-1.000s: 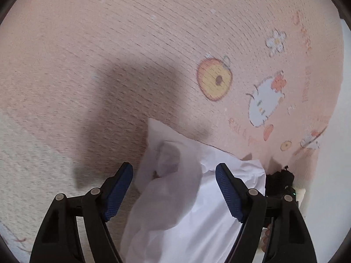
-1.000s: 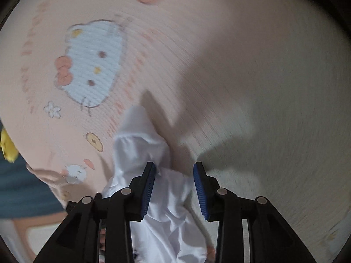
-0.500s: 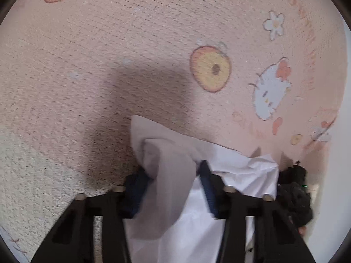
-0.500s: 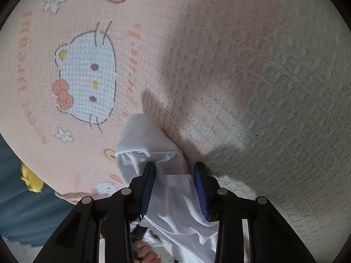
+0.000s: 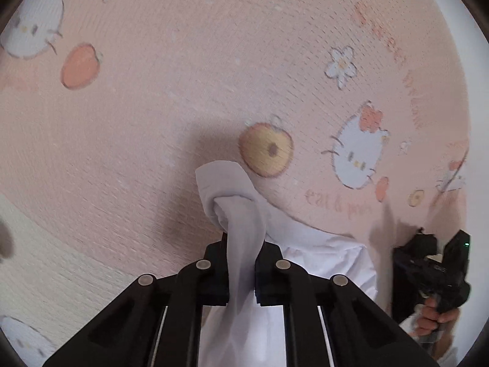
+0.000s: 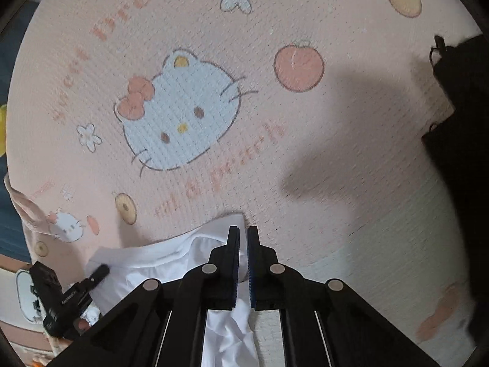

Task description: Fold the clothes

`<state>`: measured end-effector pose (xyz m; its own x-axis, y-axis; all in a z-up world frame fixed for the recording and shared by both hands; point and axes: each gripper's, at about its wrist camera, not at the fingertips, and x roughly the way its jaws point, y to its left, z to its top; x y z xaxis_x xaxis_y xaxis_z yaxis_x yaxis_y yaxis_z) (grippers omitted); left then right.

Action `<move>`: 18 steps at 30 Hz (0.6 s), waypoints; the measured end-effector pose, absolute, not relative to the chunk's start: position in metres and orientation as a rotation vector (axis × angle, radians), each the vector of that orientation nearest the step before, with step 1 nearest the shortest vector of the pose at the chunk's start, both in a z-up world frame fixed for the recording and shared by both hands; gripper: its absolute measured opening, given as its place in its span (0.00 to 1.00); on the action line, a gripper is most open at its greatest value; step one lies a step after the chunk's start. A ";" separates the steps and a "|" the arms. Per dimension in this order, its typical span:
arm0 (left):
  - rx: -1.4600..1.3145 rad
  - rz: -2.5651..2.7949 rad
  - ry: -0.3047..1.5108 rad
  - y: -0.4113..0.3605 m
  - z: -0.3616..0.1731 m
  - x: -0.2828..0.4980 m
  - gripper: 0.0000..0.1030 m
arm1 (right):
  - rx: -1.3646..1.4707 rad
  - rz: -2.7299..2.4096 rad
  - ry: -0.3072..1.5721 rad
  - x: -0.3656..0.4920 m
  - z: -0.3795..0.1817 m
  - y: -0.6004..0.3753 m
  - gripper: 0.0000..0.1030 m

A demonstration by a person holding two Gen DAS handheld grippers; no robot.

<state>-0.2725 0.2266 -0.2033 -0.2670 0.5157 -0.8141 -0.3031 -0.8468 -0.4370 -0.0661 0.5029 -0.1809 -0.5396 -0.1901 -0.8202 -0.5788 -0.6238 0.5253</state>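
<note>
A white garment (image 5: 232, 183) lies crumpled on a pink printed mat (image 5: 152, 107). My left gripper (image 5: 243, 241) has its jaws closing tight on a bunched fold of it, and the cloth hangs through them, lifted off the mat. In the right wrist view the same white garment (image 6: 171, 253) spreads to the lower left. My right gripper (image 6: 243, 235) has its jaws closing on the garment's corner, pads almost touching with a thin edge pinched between them. The right gripper (image 5: 428, 263), held by a hand, also shows at the left view's far right edge.
The mat (image 6: 305, 153) carries cat, apple and flower prints, with a cream part (image 6: 382, 244) toward the lower right. A black cloth item (image 6: 458, 107) lies at the right edge. Something dark blue (image 6: 12, 61) borders the mat on the left.
Both grippers went from open around the white cloth to shut on it. Both have risen from the mat, pulling the cloth up, and more of the mat shows.
</note>
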 end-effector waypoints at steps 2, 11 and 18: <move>-1.464 2.157 -0.265 0.217 -0.202 -0.276 0.08 | -1.385 2.255 1.163 -0.058 -0.180 0.506 0.03; -1.480 2.304 0.027 0.208 -0.203 -0.283 0.08 | -1.523 2.171 1.320 -0.076 -0.225 0.488 0.32; -1.562 2.340 0.070 0.191 -0.218 -0.295 0.08 | -1.463 2.010 1.628 -0.068 -0.258 0.492 0.46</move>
<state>-0.2946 0.1913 -0.2183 -0.3470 0.2403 -0.9066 -0.2942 -0.9457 -0.1381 -0.0685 0.4915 -0.2585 -0.5043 -0.4210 -0.7540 -0.6502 -0.3895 0.6523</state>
